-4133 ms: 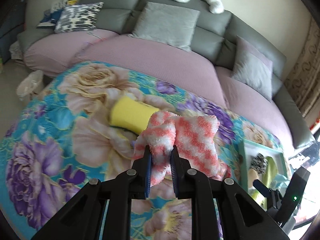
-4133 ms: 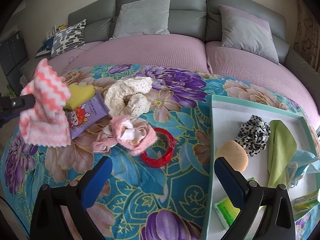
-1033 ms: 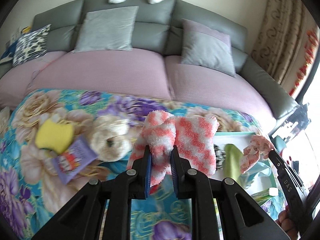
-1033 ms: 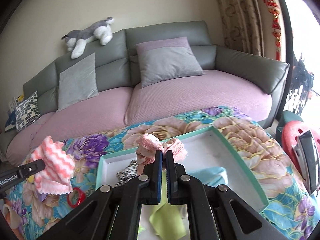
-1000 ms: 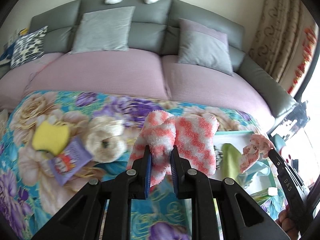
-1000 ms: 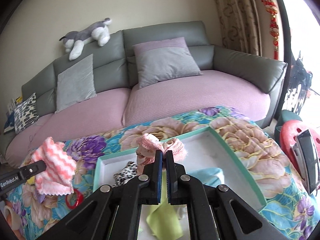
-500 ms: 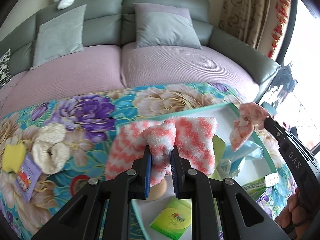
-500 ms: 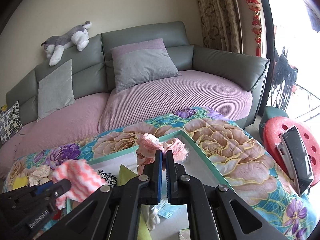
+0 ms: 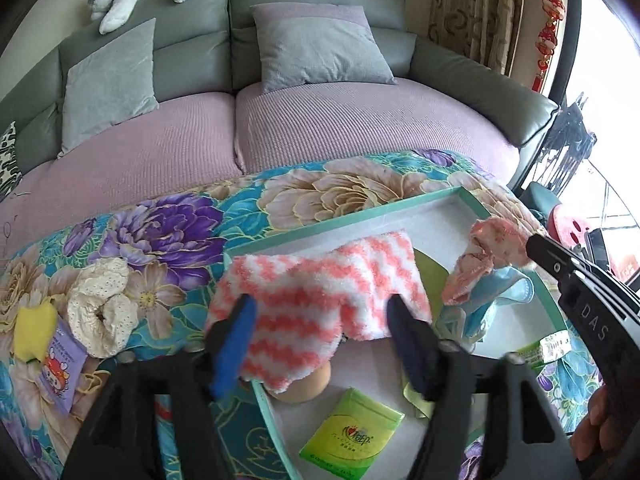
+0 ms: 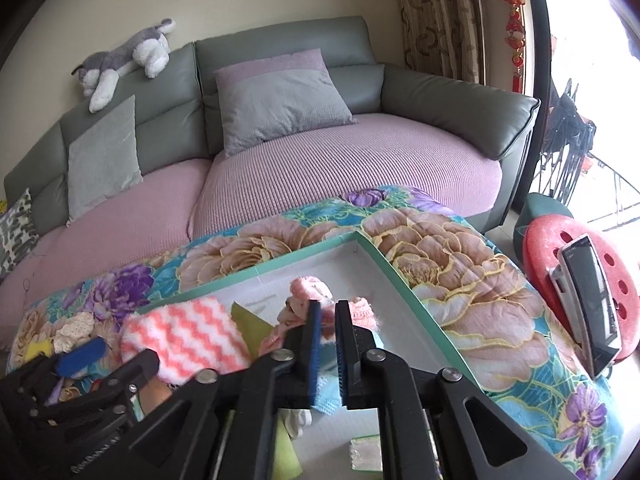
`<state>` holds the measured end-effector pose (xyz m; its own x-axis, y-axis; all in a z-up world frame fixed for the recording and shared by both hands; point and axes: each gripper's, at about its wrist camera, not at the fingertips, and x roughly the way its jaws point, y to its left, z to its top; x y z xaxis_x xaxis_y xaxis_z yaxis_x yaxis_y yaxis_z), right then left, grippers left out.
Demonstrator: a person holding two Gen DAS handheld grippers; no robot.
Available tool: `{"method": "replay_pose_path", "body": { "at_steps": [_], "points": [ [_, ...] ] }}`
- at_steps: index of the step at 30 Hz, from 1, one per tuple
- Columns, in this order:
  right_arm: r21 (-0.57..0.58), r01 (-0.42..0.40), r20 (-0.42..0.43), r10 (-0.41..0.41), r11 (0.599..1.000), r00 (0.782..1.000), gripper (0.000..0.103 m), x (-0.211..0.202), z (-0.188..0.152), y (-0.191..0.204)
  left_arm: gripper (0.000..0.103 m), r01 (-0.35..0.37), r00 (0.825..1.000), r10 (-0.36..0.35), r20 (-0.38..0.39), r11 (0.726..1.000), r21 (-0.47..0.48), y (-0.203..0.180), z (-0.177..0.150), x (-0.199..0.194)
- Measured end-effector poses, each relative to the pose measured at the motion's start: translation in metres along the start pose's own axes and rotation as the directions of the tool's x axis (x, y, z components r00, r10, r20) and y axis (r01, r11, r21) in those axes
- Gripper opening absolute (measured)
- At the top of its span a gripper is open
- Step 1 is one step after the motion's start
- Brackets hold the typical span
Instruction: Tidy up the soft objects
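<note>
Over the teal tray [image 9: 472, 200] we spread both grippers' fingers.

Nearest us, our left gripper [image 9: 320, 340] is opening wide, pads clear of the pink zigzag cloth [image 9: 320, 292] draped across the tray's near corner. Our right gripper [image 10: 325, 344] is just parting, the pink frilly scrunchie [image 10: 310, 290] between its fingers. Beyond lie the floral blanket [image 9: 340, 188] and grey sofa [image 9: 192, 56].

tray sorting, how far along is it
Done: the leopard scrunchie isn't visible now, but a green cloth and blue cloth lie in the tray. In hand: the left hand-held gripper is opening over the pink zigzag cloth; the right hand-held gripper is opening around the pink scrunchie. Left: cream scrunchie, yellow sponge.
</note>
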<state>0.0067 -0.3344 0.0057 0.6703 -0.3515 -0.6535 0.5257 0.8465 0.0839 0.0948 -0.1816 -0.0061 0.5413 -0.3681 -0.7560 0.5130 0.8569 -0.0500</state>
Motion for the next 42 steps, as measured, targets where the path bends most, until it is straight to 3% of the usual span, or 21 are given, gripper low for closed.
{"method": "replay_pose_path", "body": {
  "at_steps": [1,3,5,10,14,29,42],
  "points": [
    [-0.003,0.009,-0.008,-0.009,1.000,1.000,0.028,0.000,0.000,0.000,0.084,-0.010,1.000,0.010,0.006,1.000,-0.003,0.002,0.001,-0.002],
    [-0.002,0.016,-0.026,-0.016,1.000,1.000,0.053,-0.001,-0.001,-0.001,0.085,-0.024,1.000,0.024,0.011,1.000,-0.014,0.007,0.002,-0.006],
    [-0.007,0.011,-0.036,-0.011,1.000,0.999,0.055,-0.002,-0.002,-0.001,0.086,-0.040,0.999,0.040,0.006,0.999,-0.033,0.013,0.002,-0.008],
    [-0.051,0.023,-0.064,-0.026,0.998,0.998,0.071,-0.004,-0.006,0.004,0.094,-0.090,0.996,0.090,0.003,0.993,-0.081,0.032,0.000,-0.009],
    [-0.080,0.031,-0.078,-0.037,0.996,0.996,0.103,-0.006,-0.009,0.008,0.094,-0.125,0.992,0.128,0.013,0.984,-0.128,0.050,-0.002,-0.011],
    [-0.120,0.030,-0.101,-0.042,0.992,0.994,0.103,-0.011,-0.018,0.022,0.094,-0.168,0.981,0.183,0.055,0.962,-0.216,0.088,-0.010,-0.036],
    [-0.184,-0.058,-0.112,0.037,0.981,0.993,0.103,-0.018,-0.025,0.064,0.094,-0.272,0.953,0.301,0.045,0.909,-0.315,0.144,-0.035,-0.072]
  ]
}}
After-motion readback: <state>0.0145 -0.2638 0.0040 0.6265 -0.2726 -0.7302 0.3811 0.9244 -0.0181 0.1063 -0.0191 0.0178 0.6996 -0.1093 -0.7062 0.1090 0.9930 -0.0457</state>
